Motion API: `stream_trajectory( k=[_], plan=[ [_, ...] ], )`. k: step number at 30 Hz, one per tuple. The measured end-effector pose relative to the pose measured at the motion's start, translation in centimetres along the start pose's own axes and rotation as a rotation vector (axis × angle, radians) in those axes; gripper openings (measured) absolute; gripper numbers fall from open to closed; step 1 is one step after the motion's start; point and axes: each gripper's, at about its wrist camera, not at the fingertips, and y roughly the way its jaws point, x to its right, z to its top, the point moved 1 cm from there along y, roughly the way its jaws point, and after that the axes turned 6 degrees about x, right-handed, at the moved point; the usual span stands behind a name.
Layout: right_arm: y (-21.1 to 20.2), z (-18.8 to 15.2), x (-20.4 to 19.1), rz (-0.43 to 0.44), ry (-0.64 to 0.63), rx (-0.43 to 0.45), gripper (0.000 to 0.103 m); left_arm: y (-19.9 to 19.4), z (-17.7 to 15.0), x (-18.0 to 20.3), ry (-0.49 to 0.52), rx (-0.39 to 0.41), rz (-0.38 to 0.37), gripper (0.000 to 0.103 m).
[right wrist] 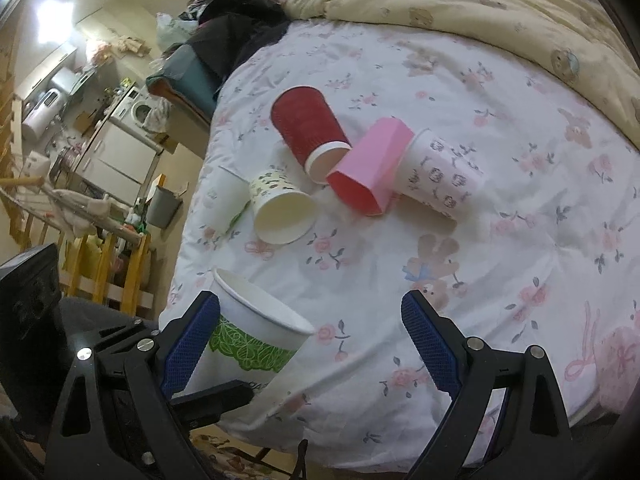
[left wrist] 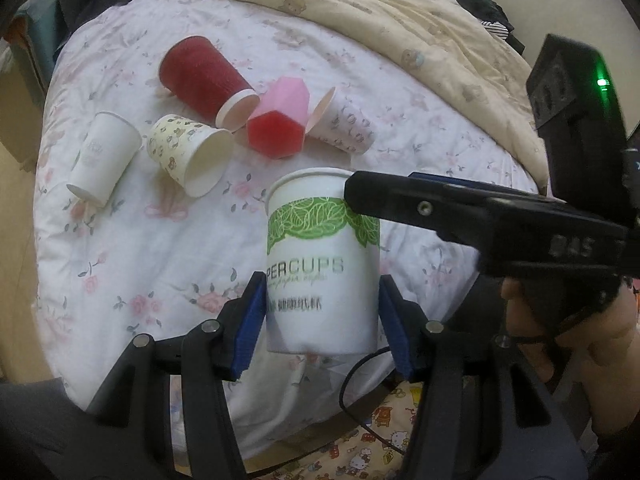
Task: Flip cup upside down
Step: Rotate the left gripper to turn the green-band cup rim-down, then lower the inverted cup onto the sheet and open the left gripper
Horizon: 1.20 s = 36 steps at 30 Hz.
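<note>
A white paper cup with a green leaf band [left wrist: 320, 268] stands upright, mouth up, between the blue pads of my left gripper [left wrist: 320, 320], which is shut on its lower body above the bed edge. The same cup shows at the lower left of the right wrist view [right wrist: 256, 336]. My right gripper [right wrist: 320, 344] is open and empty; its left pad [right wrist: 192, 344] lies against the cup's side near the rim. In the left wrist view one black finger of the right gripper [left wrist: 440, 204] reaches across to the cup's rim.
Several other cups lie on their sides on the floral bed sheet [left wrist: 160, 264]: a red ribbed cup [left wrist: 204, 76], a pink faceted cup [left wrist: 280, 120], a yellow patterned cup [left wrist: 188, 152], a plain white cup [left wrist: 102, 156] and a flower-print cup [left wrist: 344, 124]. A cream quilt [left wrist: 400, 20] lies behind them.
</note>
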Motion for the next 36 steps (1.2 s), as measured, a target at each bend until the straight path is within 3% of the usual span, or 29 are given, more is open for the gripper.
stream_trajectory(
  k=[5,23,25,30,36],
  plan=[
    [0.5,-0.2,1.2,-0.038,0.046,-0.023,0.095,-0.7,0.0,0.3,0.016,0.025,0.009,0.051],
    [2.1,-1.3,3.4,-0.015,0.186,-0.121,0.095,-1.9,0.8,0.0,0.011,0.092,0.035,0.051],
    [1.2,-1.0,3.7,-0.019,0.197,-0.085,0.095,-1.9,1.5,-0.6,-0.012,0.096,0.069,0.051],
    [-3.5,0.2,4.7,-0.109,0.198,0.112,0.095,-0.9,4.6,-2.5,-0.113,0.119,0.168,0.051],
    [-6.0,-0.1,6.5,-0.187,0.236,0.179,0.095,3.8,6.4,-2.1,-0.136,0.081,0.254,0.051]
  ],
)
